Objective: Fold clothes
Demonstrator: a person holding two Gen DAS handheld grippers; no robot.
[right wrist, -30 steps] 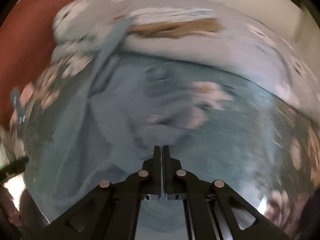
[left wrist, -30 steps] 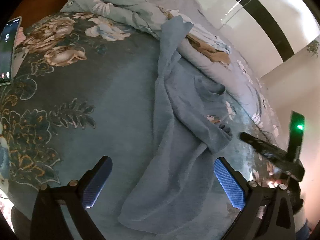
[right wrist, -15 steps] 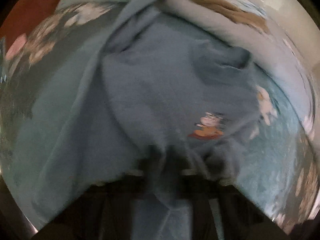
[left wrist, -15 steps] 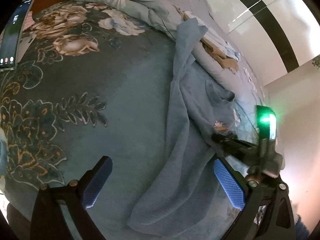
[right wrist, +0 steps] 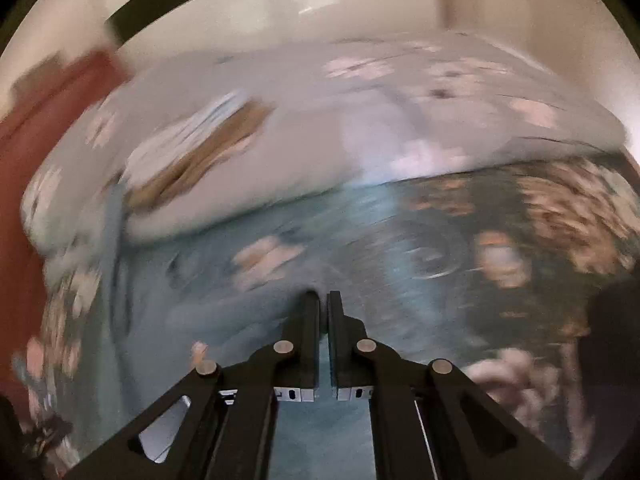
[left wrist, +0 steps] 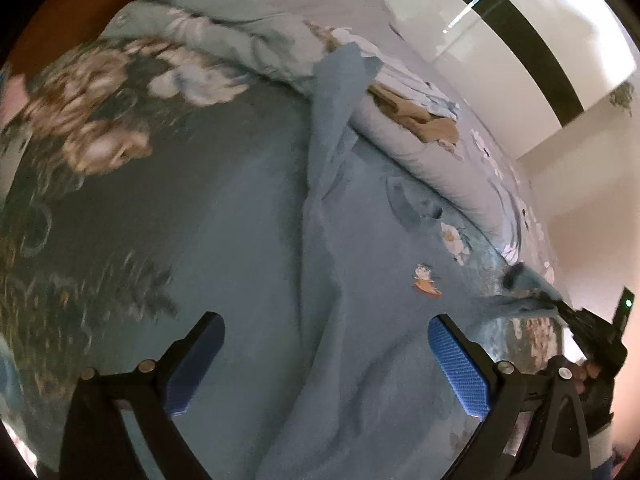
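A blue-grey shirt point(left wrist: 360, 288) with a small cartoon patch point(left wrist: 426, 280) lies rumpled on the floral bedspread point(left wrist: 140, 220). My left gripper point(left wrist: 324, 360) is open and empty, hovering over the shirt's lower part. My right gripper point(right wrist: 323, 304) is shut on the shirt's sleeve point(left wrist: 524, 292); in the left wrist view it point(left wrist: 560, 308) pulls the sleeve out to the right. The right wrist view is blurred; the shirt point(right wrist: 192, 312) shows to the left of the fingers.
A folded floral quilt point(left wrist: 420, 132) lies along the far side of the bed, under the shirt's top end. A white wall point(left wrist: 580, 184) stands beyond. The wooden headboard point(left wrist: 60, 20) is at the upper left.
My right gripper has closed on the sleeve and drawn it out to the right, spreading the shirt. The left gripper has shifted slightly and stays open.
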